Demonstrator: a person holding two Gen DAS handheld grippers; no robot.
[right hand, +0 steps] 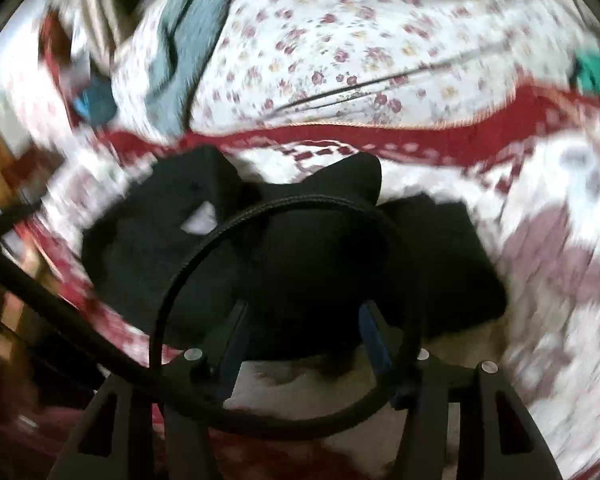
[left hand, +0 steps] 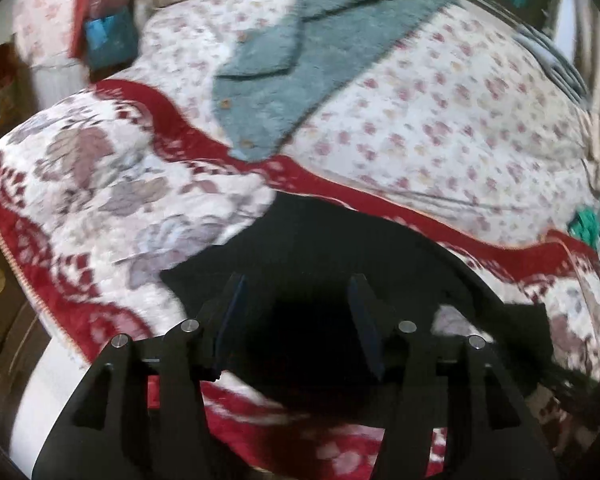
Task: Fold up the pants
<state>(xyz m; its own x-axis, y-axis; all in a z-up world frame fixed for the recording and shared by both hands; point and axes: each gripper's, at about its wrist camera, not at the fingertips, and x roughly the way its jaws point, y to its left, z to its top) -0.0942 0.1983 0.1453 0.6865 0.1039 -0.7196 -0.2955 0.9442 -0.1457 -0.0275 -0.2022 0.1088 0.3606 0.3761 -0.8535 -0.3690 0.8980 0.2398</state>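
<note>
The black pants (left hand: pixel 340 248) lie bunched on a floral bedspread with red borders (left hand: pixel 112 184). In the left wrist view my left gripper (left hand: pixel 298 292) is open, its fingers apart just above the dark cloth. In the right wrist view the pants (right hand: pixel 300 252) lie as a rumpled black heap with a small gap showing white. My right gripper (right hand: pixel 304 312) is open over the near edge of the heap. The other black shape at the heap's left (right hand: pixel 188 196) is blurred. Nothing is held in either gripper.
A grey-green fuzzy garment (left hand: pixel 312 52) lies farther back on the bed, also in the right wrist view (right hand: pixel 188 40). A black cable (right hand: pixel 204 248) loops in front of the right camera. A teal cloth (left hand: pixel 586 224) sits at the right edge. Clutter stands left of the bed (left hand: pixel 108 36).
</note>
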